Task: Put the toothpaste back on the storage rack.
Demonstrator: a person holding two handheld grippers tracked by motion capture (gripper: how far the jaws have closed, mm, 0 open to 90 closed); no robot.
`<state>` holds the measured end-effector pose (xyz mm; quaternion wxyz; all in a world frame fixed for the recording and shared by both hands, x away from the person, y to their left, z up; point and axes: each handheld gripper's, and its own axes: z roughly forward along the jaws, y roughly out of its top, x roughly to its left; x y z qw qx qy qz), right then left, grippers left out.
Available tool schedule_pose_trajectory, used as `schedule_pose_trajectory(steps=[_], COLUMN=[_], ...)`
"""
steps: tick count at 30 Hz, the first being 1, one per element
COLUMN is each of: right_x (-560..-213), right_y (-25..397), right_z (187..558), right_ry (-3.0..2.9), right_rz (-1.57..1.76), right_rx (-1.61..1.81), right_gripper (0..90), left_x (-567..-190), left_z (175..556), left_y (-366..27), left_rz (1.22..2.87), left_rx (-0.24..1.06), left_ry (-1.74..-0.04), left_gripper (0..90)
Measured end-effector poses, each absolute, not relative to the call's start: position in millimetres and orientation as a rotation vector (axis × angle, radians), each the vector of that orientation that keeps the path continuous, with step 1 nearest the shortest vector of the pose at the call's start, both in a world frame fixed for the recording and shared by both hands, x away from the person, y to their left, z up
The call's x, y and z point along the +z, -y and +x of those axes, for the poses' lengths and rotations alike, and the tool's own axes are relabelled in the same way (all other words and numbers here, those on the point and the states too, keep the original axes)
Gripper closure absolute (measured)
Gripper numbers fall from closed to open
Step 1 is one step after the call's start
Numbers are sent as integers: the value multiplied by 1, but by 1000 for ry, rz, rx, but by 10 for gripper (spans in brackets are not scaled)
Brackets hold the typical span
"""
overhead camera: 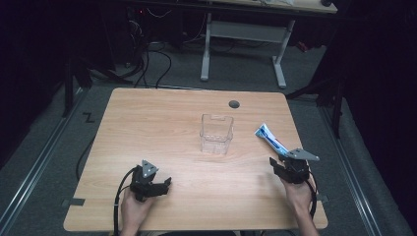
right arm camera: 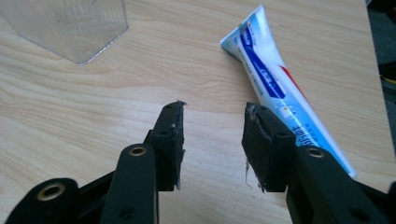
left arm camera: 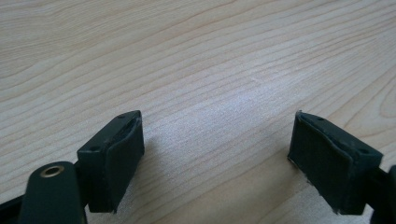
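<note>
- A light wooden table (overhead camera: 162, 123) stands in a dim room, a white-legged desk (overhead camera: 246, 34) behind it.
- A clear plastic container (overhead camera: 215, 133) sits upright mid-table.
- The toothpaste tube (right arm camera: 275, 88) lies flat near the right edge, just beside and ahead of the right gripper (right arm camera: 212, 140), whose jaws stand apart, empty.
- The left gripper (left arm camera: 217, 154) rests low over bare wood, jaws wide apart.

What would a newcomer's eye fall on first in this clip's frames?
Probably the blue-and-white toothpaste tube, lying flat near the table's right edge just ahead of the right gripper, whose fingers are open and empty. Next, the clear plastic container standing upright mid-table. The left gripper sits open over bare wood at the near left.
</note>
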<state>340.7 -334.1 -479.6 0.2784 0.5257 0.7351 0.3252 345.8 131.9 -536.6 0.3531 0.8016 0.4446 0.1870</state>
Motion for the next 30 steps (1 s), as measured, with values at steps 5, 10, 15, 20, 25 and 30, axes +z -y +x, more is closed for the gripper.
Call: schedule_pose_trajectory(steps=[5, 10, 15, 20, 25, 30], right_x=[-473, -469, -468, -466, -463, -463], right_y=[339, 341, 342, 342, 341, 342], right_z=[350, 358, 367, 375, 387, 394], right_ry=[-1968, -1970, -1980, -1988, -2001, -2009], right_rz=[1404, 1399, 1404, 1398, 1391, 1399], right_rx=[845, 828, 811, 791, 762, 737], right_gripper=[580, 576, 572, 566, 557, 547], left_x=[-537, -537, -537, -537, -537, -537], left_z=[346, 346, 346, 346, 346, 346], left_y=[-132, -132, -132, -132, -132, -132], left_rz=[2073, 2073, 2072, 2073, 2073, 2073], left_rx=[483, 483, 484, 484, 484, 484], left_ry=[-1151, -1151, -1152, -1152, -1152, -1152], left_gripper=[182, 181, 182, 181, 181, 182])
